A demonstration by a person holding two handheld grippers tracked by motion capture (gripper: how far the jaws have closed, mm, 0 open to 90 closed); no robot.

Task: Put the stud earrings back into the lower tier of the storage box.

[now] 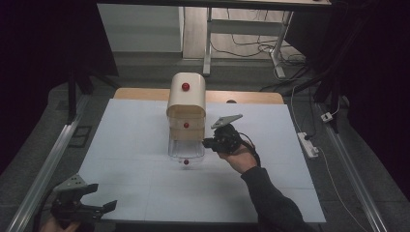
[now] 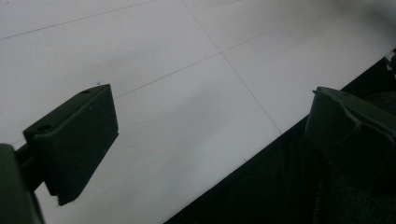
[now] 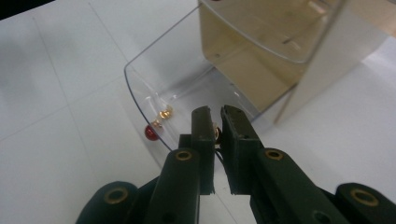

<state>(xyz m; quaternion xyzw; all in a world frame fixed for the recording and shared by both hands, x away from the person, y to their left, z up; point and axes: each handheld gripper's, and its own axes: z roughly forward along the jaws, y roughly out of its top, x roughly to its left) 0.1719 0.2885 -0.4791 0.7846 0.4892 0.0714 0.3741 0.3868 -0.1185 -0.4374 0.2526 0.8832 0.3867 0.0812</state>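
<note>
A cream cabinet (image 1: 186, 99) with red knobs stands at the middle back of the white mat (image 1: 135, 145). Its clear bottom drawer (image 1: 180, 151) (image 3: 135, 88) is pulled out, its red knob (image 1: 186, 162) (image 3: 150, 133) at the front. Two small gold pieces (image 3: 162, 113) lie inside the drawer by the knob. My right gripper (image 1: 207, 143) (image 3: 215, 112) hovers at the drawer's right side, shut on another small gold piece (image 3: 216, 132) that peeks between the jaws. My left gripper (image 1: 102, 195) (image 2: 210, 140) rests open over the mat's near left corner, holding nothing.
A white power strip (image 1: 308, 144) and cables lie on the floor right of the table. A metal rail (image 1: 48, 159) runs along the left side. Desk legs (image 1: 208, 43) stand beyond the table's far edge.
</note>
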